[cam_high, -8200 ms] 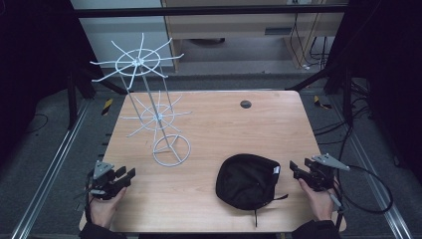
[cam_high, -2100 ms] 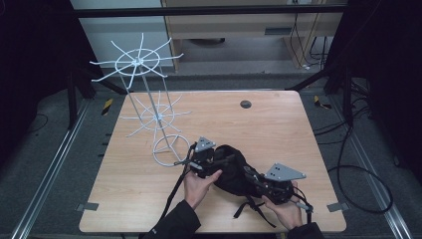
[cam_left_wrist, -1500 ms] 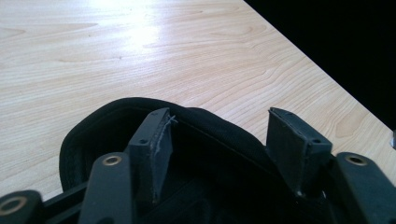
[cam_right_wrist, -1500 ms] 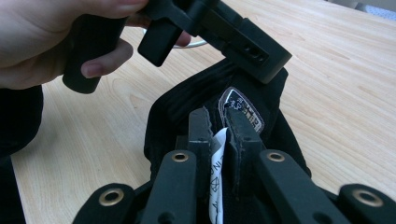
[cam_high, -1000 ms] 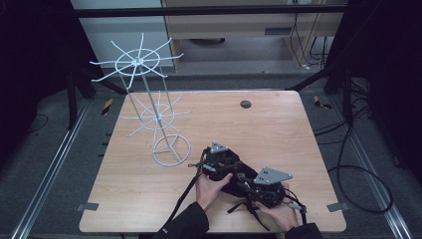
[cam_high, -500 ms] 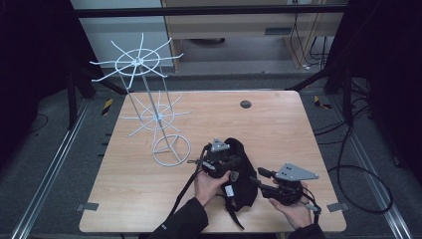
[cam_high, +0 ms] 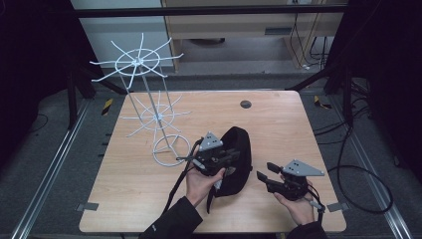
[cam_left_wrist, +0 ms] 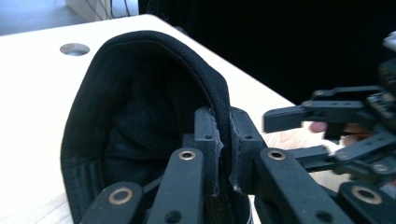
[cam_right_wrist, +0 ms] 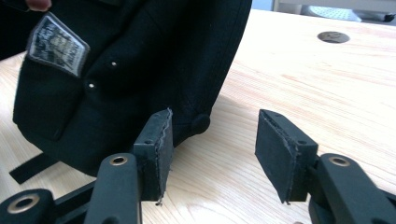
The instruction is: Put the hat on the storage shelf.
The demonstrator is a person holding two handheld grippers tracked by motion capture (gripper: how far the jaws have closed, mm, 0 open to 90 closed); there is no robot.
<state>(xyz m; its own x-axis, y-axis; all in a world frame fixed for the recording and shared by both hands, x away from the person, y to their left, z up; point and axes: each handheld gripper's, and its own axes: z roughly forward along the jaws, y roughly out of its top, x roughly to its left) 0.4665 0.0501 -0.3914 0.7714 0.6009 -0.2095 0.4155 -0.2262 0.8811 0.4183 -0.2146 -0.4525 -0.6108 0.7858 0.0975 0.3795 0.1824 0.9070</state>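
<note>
A black cap (cam_high: 240,149) stands tipped up on its edge at the middle of the wooden table (cam_high: 278,124). My left gripper (cam_high: 230,157) is shut on it, and the pads pinch the cap's rim (cam_left_wrist: 223,116) with its hollow inside (cam_left_wrist: 130,102) facing me. My right gripper (cam_high: 263,179) hovers to the right of the cap, apart from it. Its jaws have just been opening and nothing is between them. From the right gripper (cam_right_wrist: 212,140) the cap's outside (cam_right_wrist: 140,56) with a sewn patch (cam_right_wrist: 57,43) lies ahead left. The right gripper (cam_left_wrist: 280,135) also appears beyond the rim.
A white wire display stand (cam_high: 149,99) with two tiers of spokes rises at the table's back left, its ring base (cam_high: 171,149) just left of my left hand. A round cable hole (cam_high: 245,104) is at the back. The cap's strap (cam_high: 211,196) hangs toward the front edge.
The left gripper closed on the cap's rim and raised it, so the cap stands upright. The right gripper let go, opened and drew off to the right.
</note>
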